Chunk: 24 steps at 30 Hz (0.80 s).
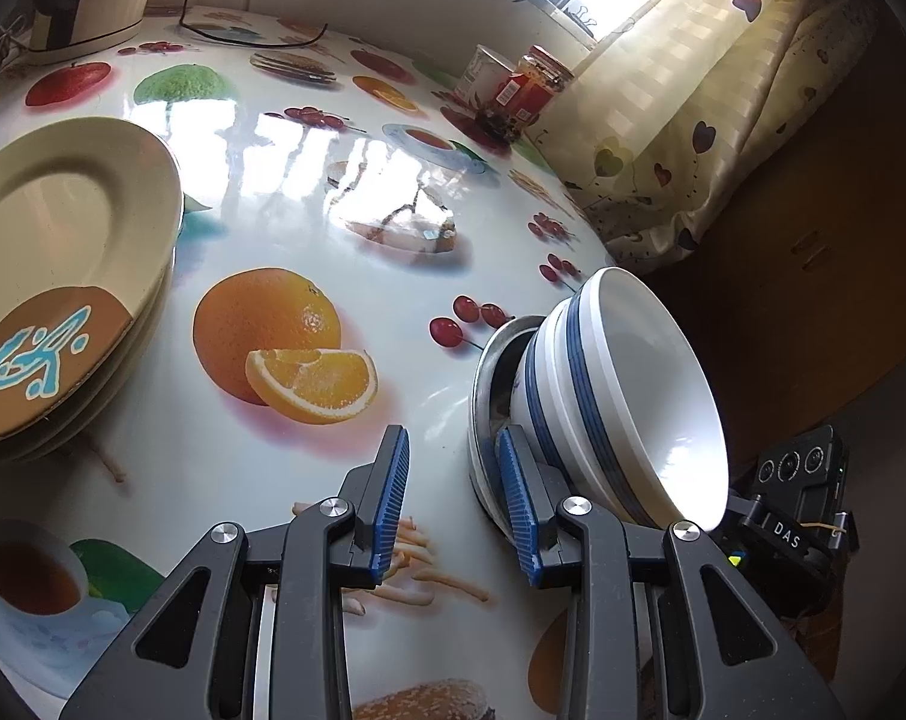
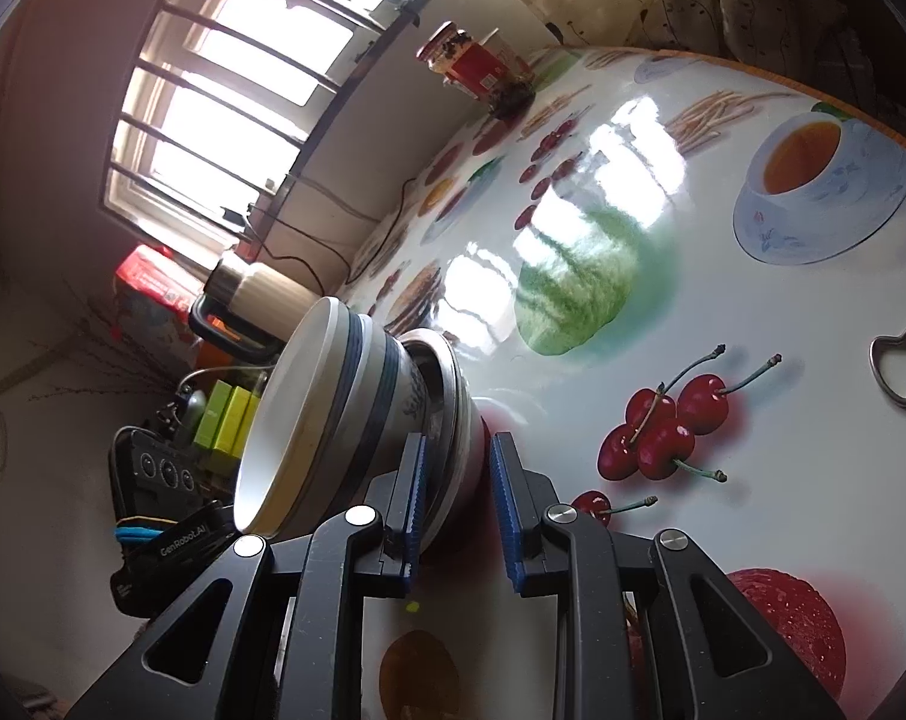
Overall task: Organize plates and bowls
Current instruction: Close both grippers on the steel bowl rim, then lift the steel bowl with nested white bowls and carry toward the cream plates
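A stack of bowls (image 1: 609, 396) stands on the glossy fruit-printed worktop (image 1: 333, 192): white bowls with blue stripes nested on top, a metal bowl (image 1: 489, 384) beneath them, and a pale bowl at the bottom. In the left wrist view the left gripper (image 1: 456, 501) hangs over the worktop with its blue-padded jaws apart and nothing between them; its right-hand finger (image 1: 516, 498) sits just beside the base of the stack, and whether it touches the metal rim I cannot tell. To the left on the worktop rests a stack of cream plates (image 1: 75, 276) with a brown patch and a blue mark, well apart from the bowls. In the right wrist view the right gripper (image 2: 456, 480) has its narrowly spaced jaws on either side of the rim of the lower bowls in the stack (image 2: 357, 414); whether the pads actually press on it I cannot tell. A red-labelled jar (image 1: 531, 90) stands near the far edge by the curtain (image 1: 723, 120).
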Motion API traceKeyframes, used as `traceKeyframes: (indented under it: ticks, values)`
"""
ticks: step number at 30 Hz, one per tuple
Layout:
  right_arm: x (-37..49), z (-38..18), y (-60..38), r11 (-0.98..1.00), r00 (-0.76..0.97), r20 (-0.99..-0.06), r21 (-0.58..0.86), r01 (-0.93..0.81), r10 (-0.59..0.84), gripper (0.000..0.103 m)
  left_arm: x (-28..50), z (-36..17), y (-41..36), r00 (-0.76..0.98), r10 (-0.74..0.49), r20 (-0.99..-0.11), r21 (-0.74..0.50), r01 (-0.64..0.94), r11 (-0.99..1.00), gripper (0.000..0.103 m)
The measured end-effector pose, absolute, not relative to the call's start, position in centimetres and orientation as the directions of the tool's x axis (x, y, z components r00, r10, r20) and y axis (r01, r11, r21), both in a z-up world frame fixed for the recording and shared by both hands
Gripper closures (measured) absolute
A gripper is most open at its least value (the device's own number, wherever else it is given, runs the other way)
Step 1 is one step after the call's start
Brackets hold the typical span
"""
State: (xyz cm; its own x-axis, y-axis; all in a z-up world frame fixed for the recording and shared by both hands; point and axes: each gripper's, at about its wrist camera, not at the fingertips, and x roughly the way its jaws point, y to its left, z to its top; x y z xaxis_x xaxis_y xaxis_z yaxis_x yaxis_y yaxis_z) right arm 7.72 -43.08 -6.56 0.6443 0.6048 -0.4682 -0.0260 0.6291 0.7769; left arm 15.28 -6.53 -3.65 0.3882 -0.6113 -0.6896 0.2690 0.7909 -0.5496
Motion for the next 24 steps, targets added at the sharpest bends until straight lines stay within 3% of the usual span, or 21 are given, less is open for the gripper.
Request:
traceKeyframes:
  ticks: [16,24]
  values:
    - [7.65,-6.66,-43.23,0.608,0.639,-0.46,0.794,-0.015,0.617,0.081,15.56,-3.83,-6.57,0.368,-0.663,-0.652,-0.614,0.258,0.746,0.09]
    - [7.67,-6.53,-43.14,0.607,0.642,-0.456,0.794,-0.018,0.616,0.085,15.58,-3.75,-6.82,0.376,-0.652,-0.658,-0.595,0.271,0.757,0.091]
